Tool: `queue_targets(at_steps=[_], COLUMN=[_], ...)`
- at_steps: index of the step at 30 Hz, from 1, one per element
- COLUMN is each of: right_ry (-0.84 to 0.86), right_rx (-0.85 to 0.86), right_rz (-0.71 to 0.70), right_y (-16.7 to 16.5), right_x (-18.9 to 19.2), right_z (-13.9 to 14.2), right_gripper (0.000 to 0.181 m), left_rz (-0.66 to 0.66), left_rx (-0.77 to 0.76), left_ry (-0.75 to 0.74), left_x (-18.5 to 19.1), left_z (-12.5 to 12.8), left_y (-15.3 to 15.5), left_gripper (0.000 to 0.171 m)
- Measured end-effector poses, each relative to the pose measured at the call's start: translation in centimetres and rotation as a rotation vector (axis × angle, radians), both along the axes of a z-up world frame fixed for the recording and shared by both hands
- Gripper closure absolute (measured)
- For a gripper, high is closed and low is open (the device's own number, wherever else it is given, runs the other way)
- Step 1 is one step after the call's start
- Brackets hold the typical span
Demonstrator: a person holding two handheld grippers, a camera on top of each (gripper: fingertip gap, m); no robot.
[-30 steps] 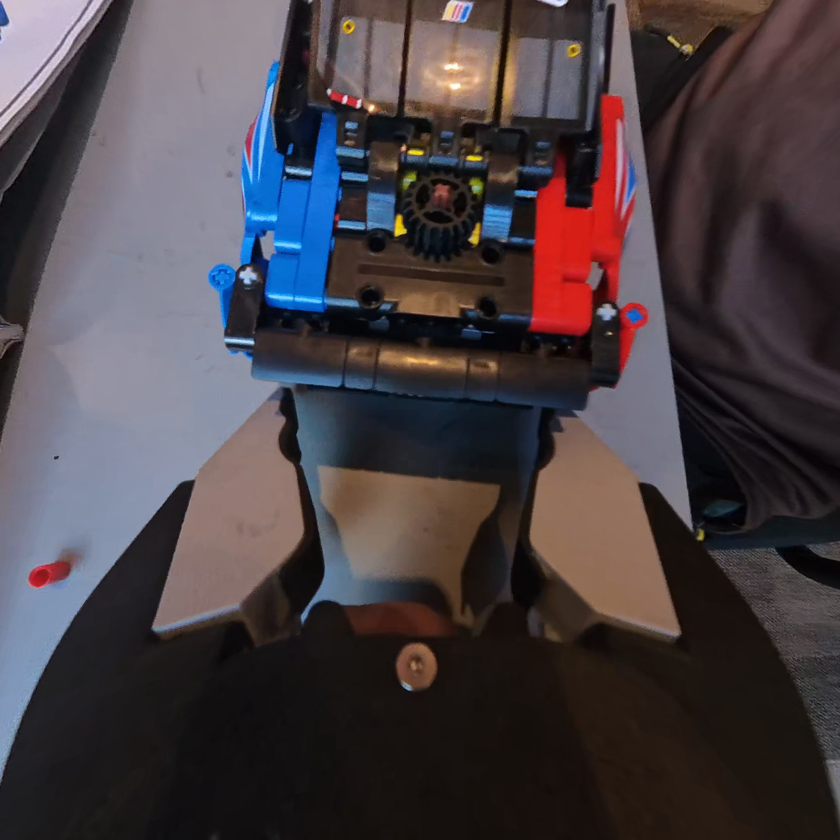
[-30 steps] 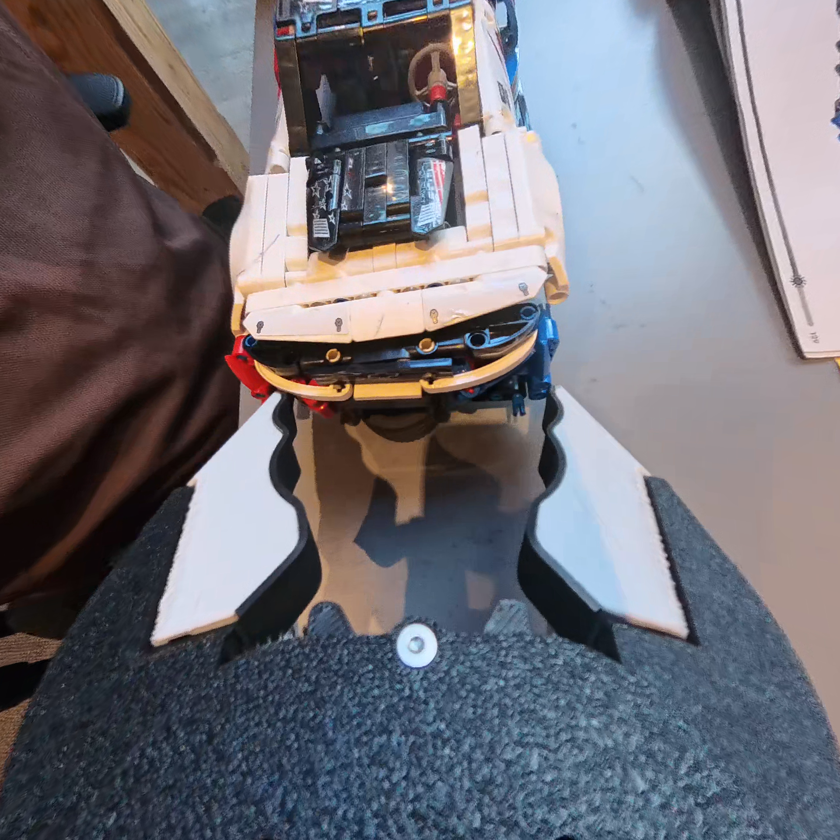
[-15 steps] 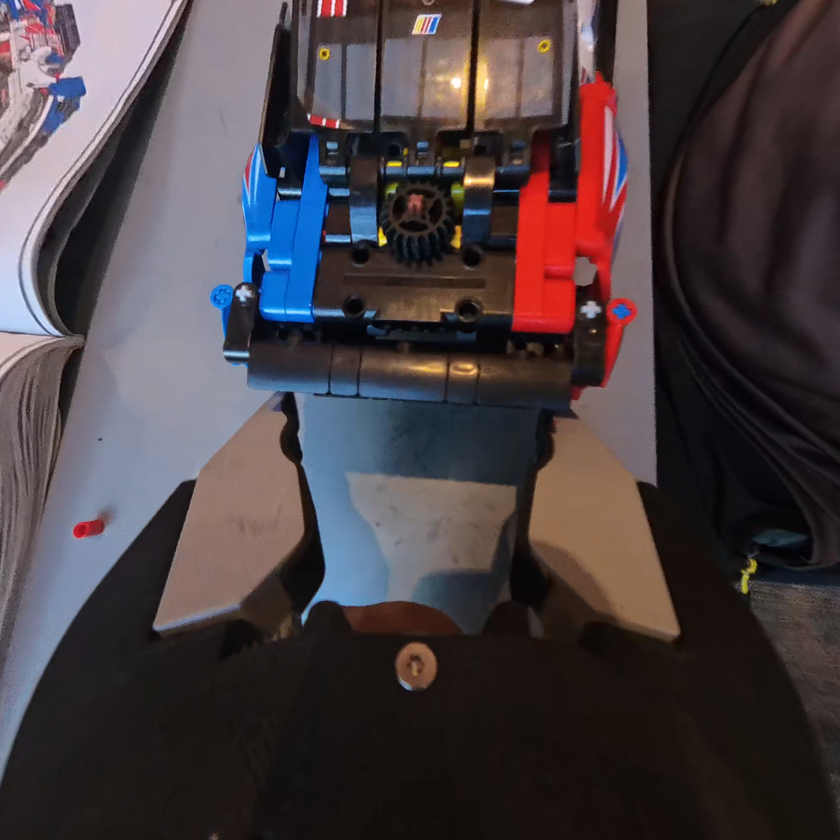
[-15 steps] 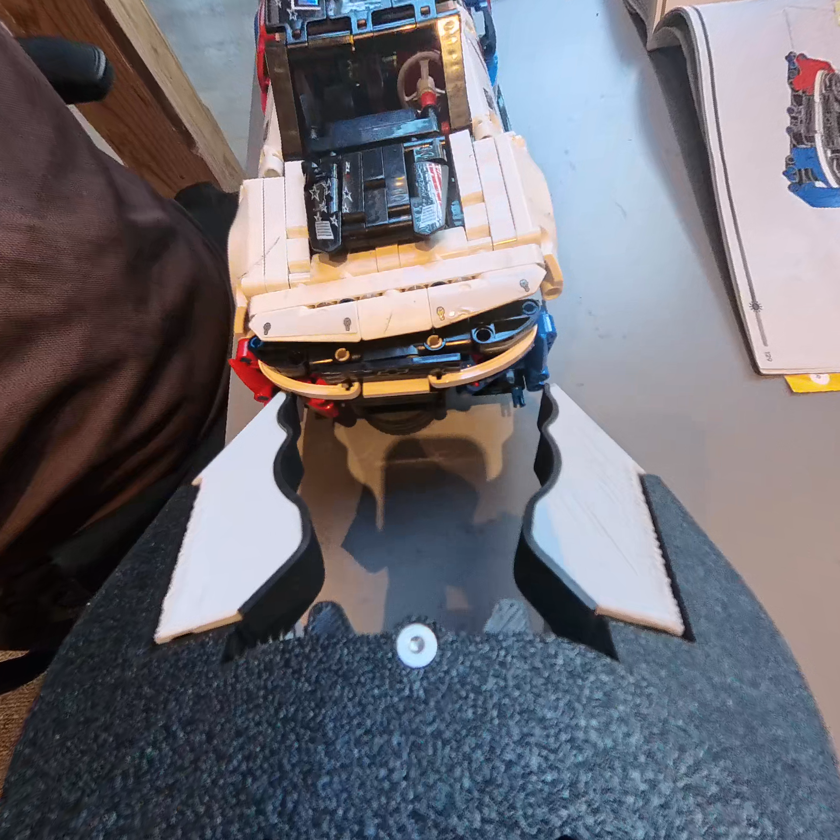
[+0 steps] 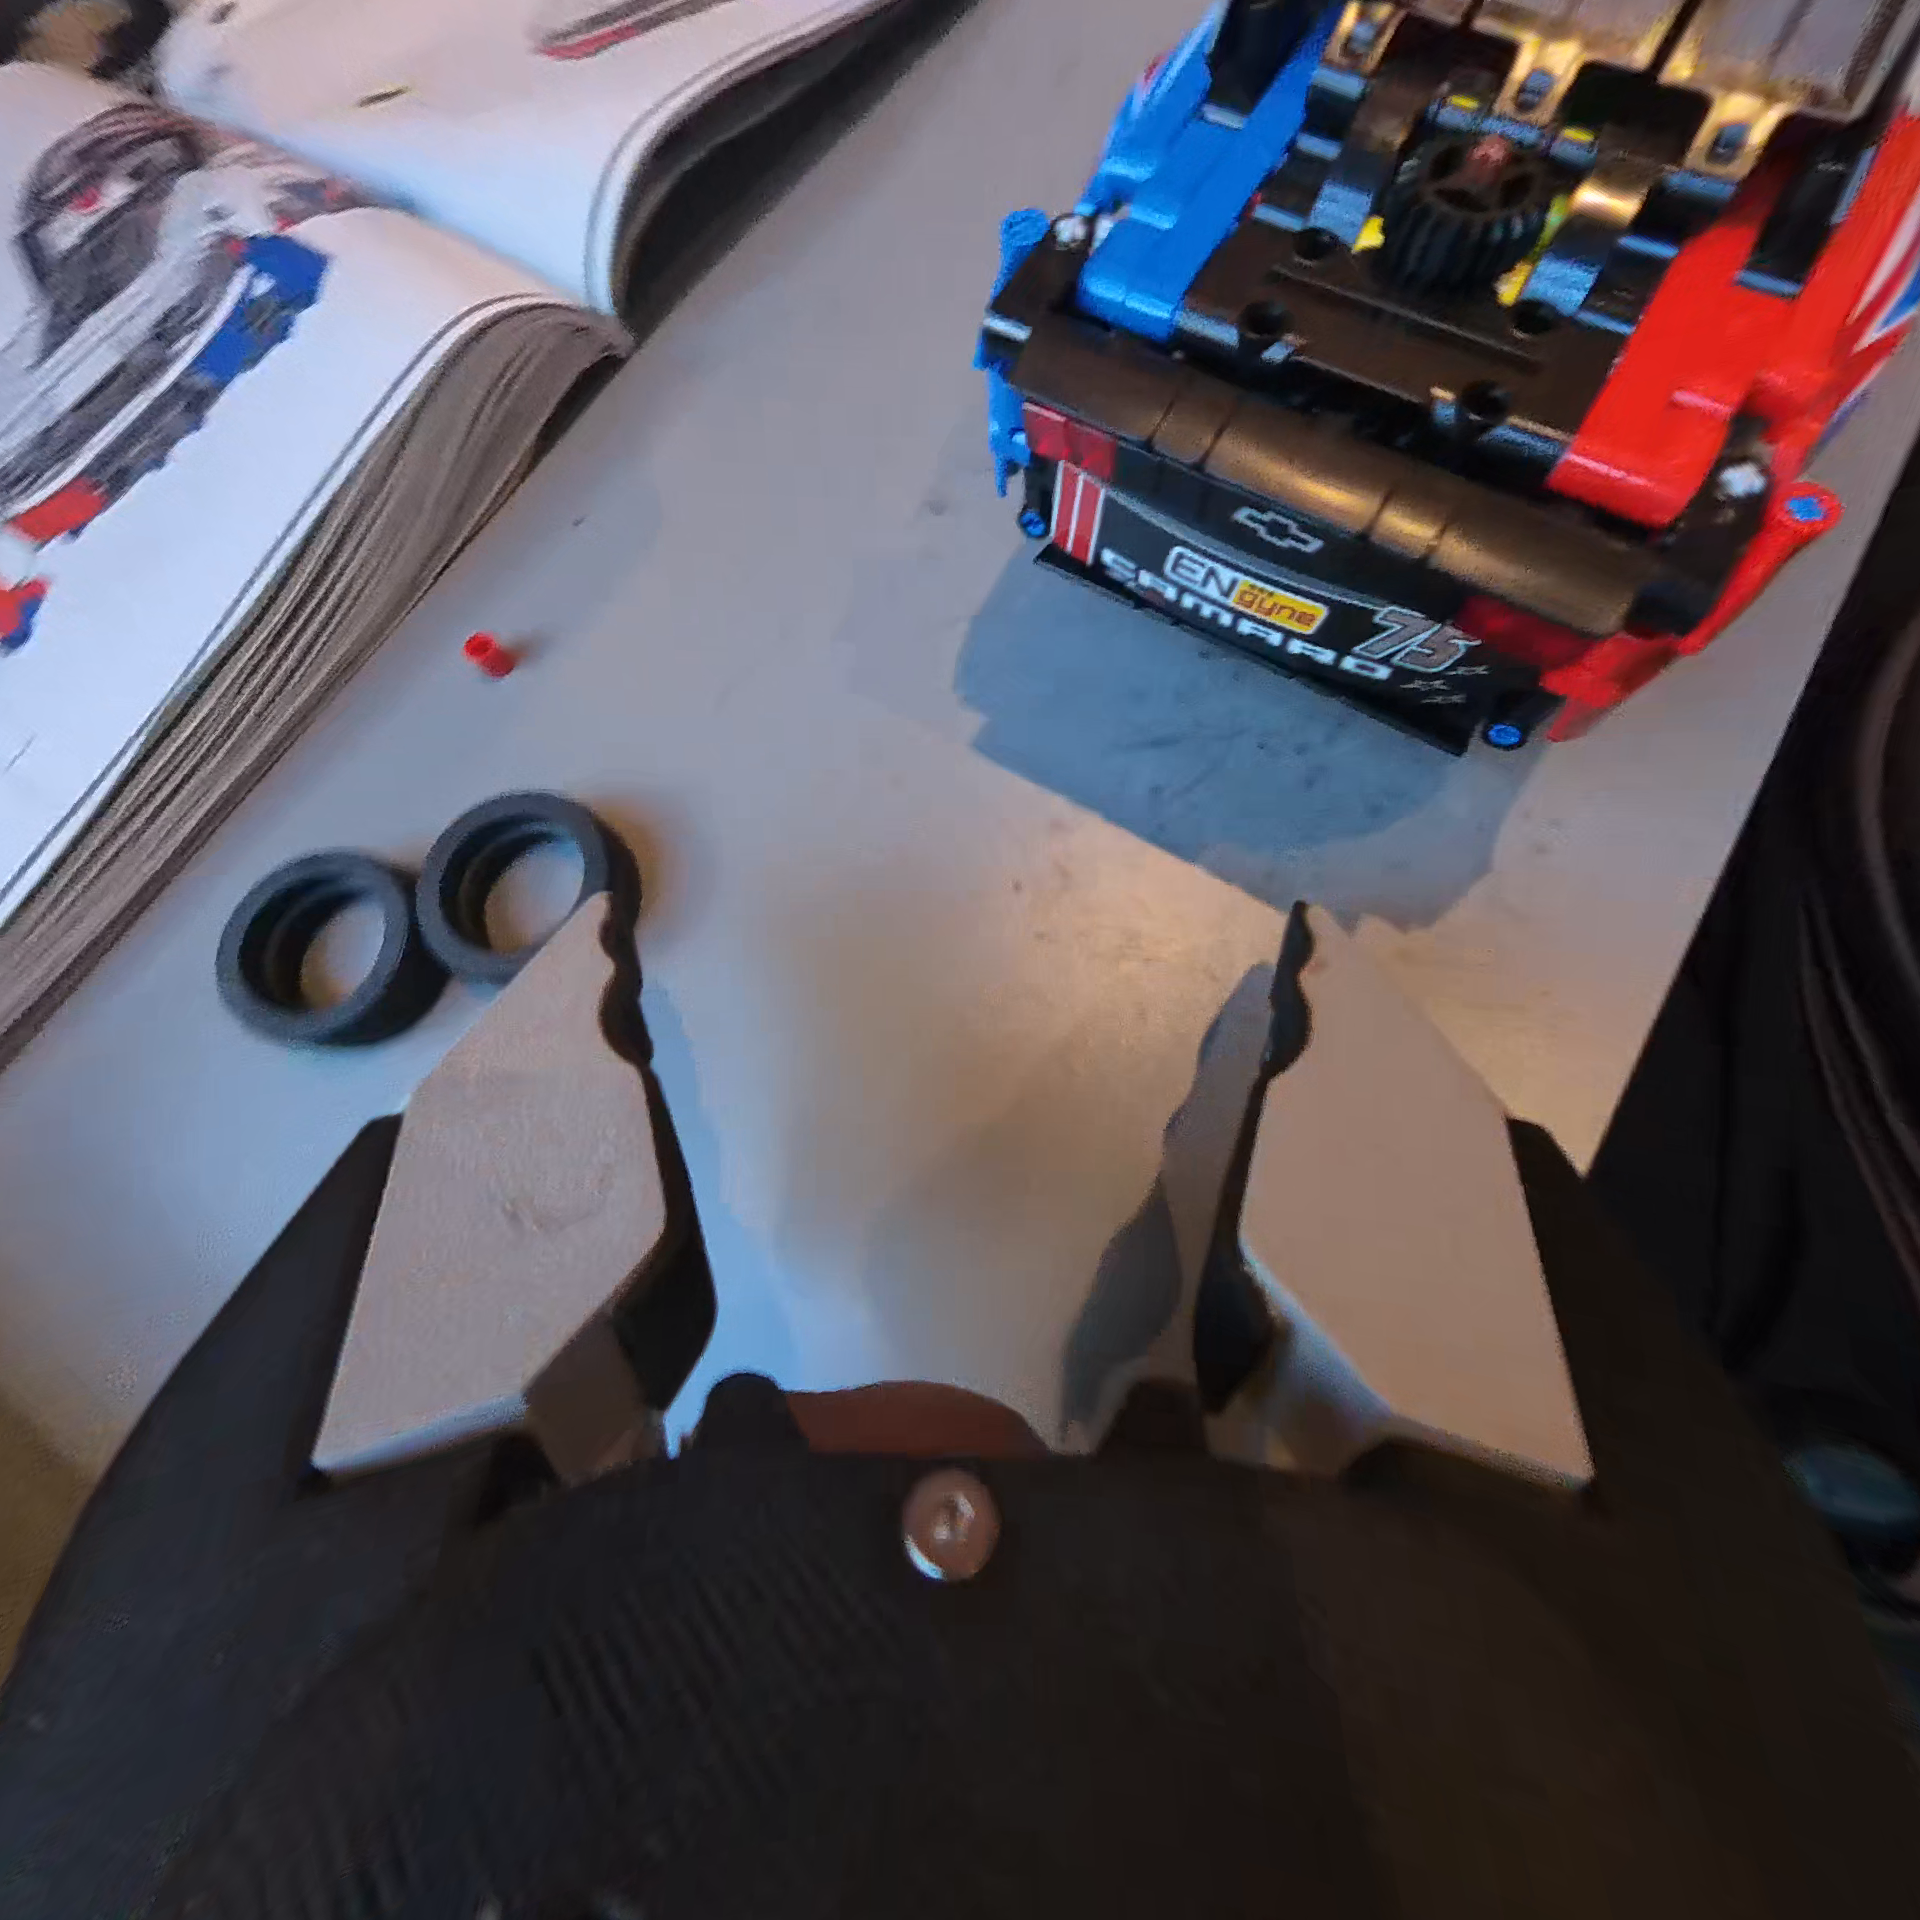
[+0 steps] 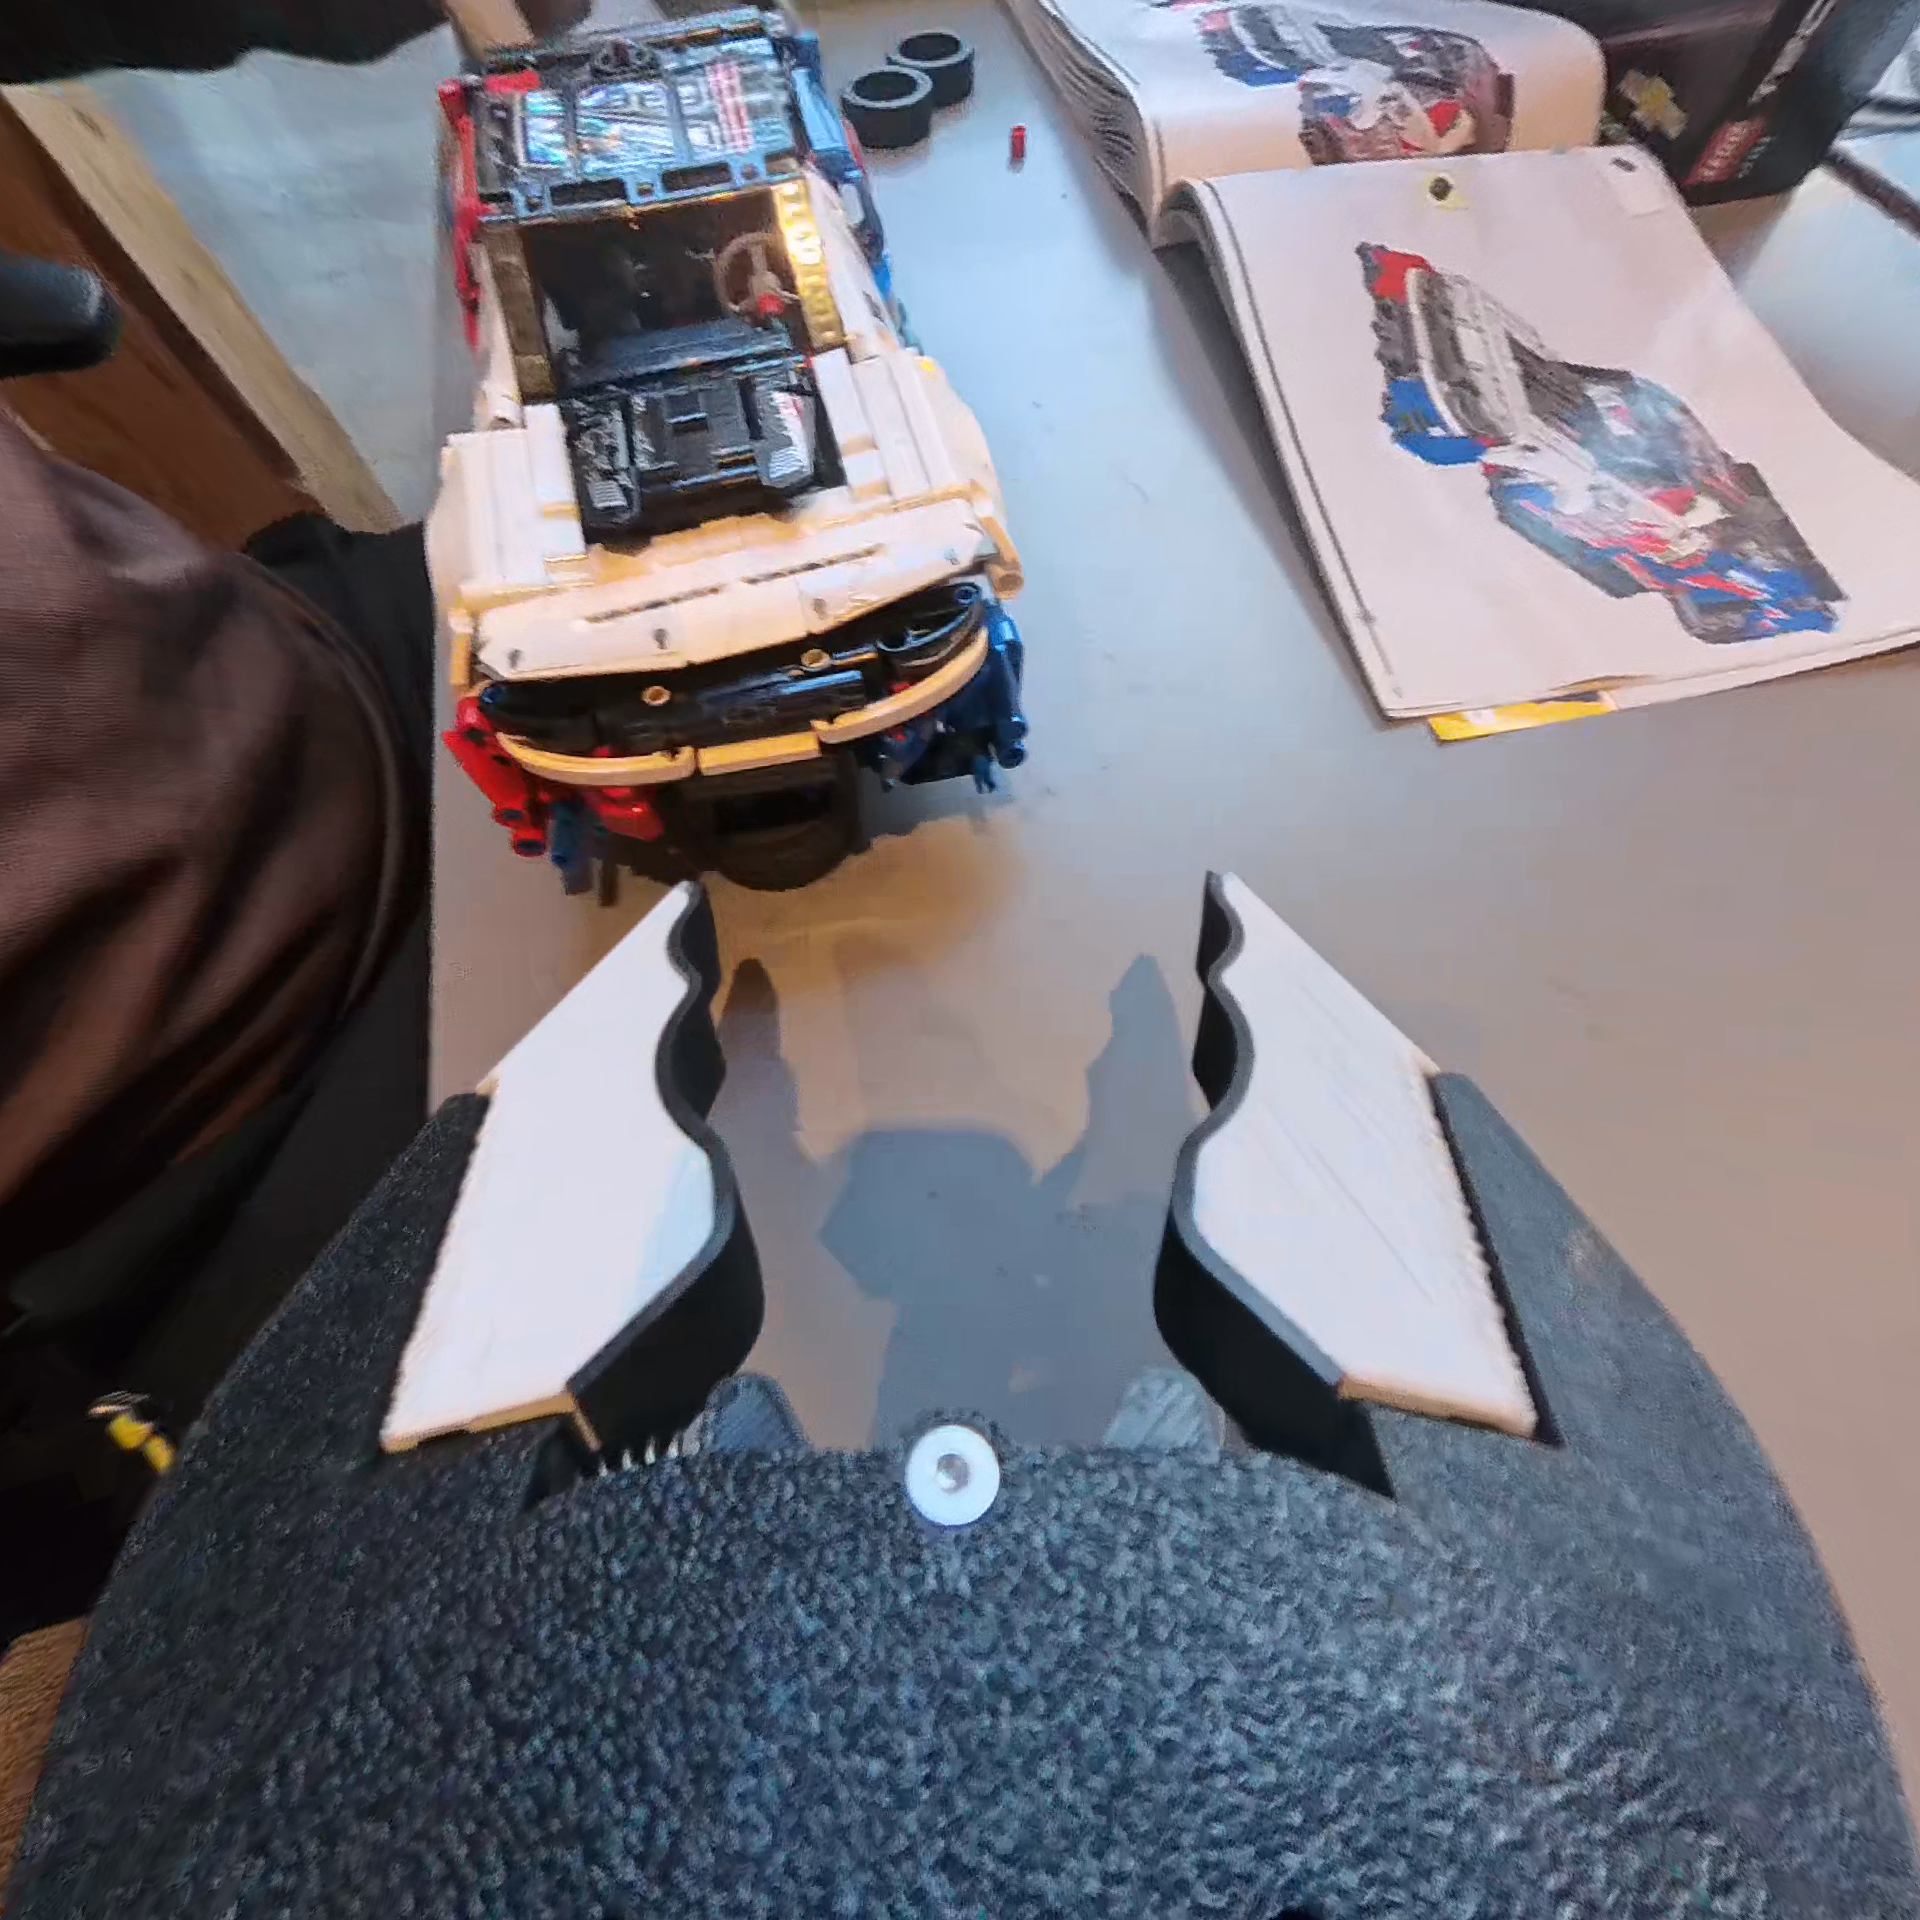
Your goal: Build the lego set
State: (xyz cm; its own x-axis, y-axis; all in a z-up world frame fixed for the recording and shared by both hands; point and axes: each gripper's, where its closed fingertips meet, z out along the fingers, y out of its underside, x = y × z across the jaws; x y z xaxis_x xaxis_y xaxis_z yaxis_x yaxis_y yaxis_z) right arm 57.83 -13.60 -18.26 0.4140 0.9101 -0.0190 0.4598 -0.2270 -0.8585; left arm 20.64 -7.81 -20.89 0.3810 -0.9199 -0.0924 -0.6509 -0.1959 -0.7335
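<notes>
The lego car stands on the grey table. Its black, blue and red rear [image 5: 1434,343] fills the upper right of the left wrist view. Its white hood and front bumper [image 6: 717,582] face the right wrist view. My left gripper [image 5: 951,920] is open and empty, well back from the car's rear. My right gripper [image 6: 951,894] is open and empty, just short of the front bumper. Two black tyres [image 5: 416,914] lie side by side next to my left finger; they also show far off in the right wrist view [image 6: 906,81]. A small red pin [image 5: 488,655] lies loose.
An open instruction booklet [image 5: 208,416] lies left of the car, seen on the right in the right wrist view [image 6: 1507,436]. A person's dark brown sleeve [image 6: 177,831] is beside the car at the table edge. A dark box [image 6: 1756,94] stands behind the booklet. The tips of one gripper are about 40 cm away from the tips of the other. The small red pin [image 5: 488,655] lies some 9 cm from my left tips, 40 cm from my right tips. It turns up in the right wrist view [image 6: 1015,142] as well.
Both grippers have pulled back and away from the two ends of the car. The car stands alone on the table. The left view has swung left, bringing tyres and booklet into sight.
</notes>
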Motion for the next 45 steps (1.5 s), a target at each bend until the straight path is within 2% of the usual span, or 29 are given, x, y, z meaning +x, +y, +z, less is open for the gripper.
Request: queue_targets(at_steps=[4,7,9,12,14,18,21,24,26,31,35,38,41,45], right_ry=[0.056,0.007,0.015,0.090,0.152,0.352,0.409,0.405,0.390,0.360,0.328,0.300,0.241,0.139], right_rx=[0.078,0.109,0.138,0.057,-0.019,-0.039,-0.074,-0.021,0.030,0.041,0.115,0.167,0.204,0.214], right_rz=[-0.096,-0.217,-0.277,-0.369,-0.423,-0.439,-0.443,-0.445,-0.452,-0.431,-0.424,-0.426,-0.456,-0.518], right_y=[2.4,3.8,4.0,4.2,4.5,4.3,4.4,4.4,4.5,5.1,5.4,5.4,5.7,6.3], right_x=[0.6,2.2,3.3,5.2,6.5,7.5,8.1,8.1,8.1,7.4,7.0,6.8,6.8,7.1], right_z=[0.3,0.1,0.6,0.7,0.7,3.1,3.4,4.0,4.2,3.7,3.9,4.1,3.7,2.6], right_gripper=[0.092,0.094,0.104,0.125,0.118,0.120,0.116,0.114,0.114,0.109,0.105,0.104,0.102,0.095], left_rz=[0.183,0.294,0.367,0.437,0.524,0.599,0.716,0.777,0.779,0.804,0.762,0.685,0.551,0.369], left_rx=[0.011,-0.030,-0.040,-0.082,-0.065,-0.094,-0.104,-0.072,-0.044,0.052,0.172,0.252,0.324,0.287], left_ry=[-0.026,-0.056,-0.051,-0.099,-0.159,-0.240,-0.341,-0.390,-0.378,-0.485,-0.532,-0.610,-0.683,-0.811], left_x=[-1.5,-1.7,-2.1,-2.3,-3.1,-3.9,-5.4,-6.4,-6.6,-6.4,-5.8,-4.6,-1.9,2.5], left_z=[0.4,0.0,-0.7,-1.6,-1.3,-0.5,0.1,0.6,0.8,2.3,3.7,6.2,9.8,12.9], left_y=[-0.8,-1.8,-2.1,-2.7,-2.0,-1.7,-1.2,-0.9,-0.6,-0.1,-0.9,-2.1,-4.2,-8.5], left_gripper=[0.054,0.056,0.056,0.064,0.067,0.070,0.067,0.072,0.070,0.068,0.070,0.073,0.081,0.083])
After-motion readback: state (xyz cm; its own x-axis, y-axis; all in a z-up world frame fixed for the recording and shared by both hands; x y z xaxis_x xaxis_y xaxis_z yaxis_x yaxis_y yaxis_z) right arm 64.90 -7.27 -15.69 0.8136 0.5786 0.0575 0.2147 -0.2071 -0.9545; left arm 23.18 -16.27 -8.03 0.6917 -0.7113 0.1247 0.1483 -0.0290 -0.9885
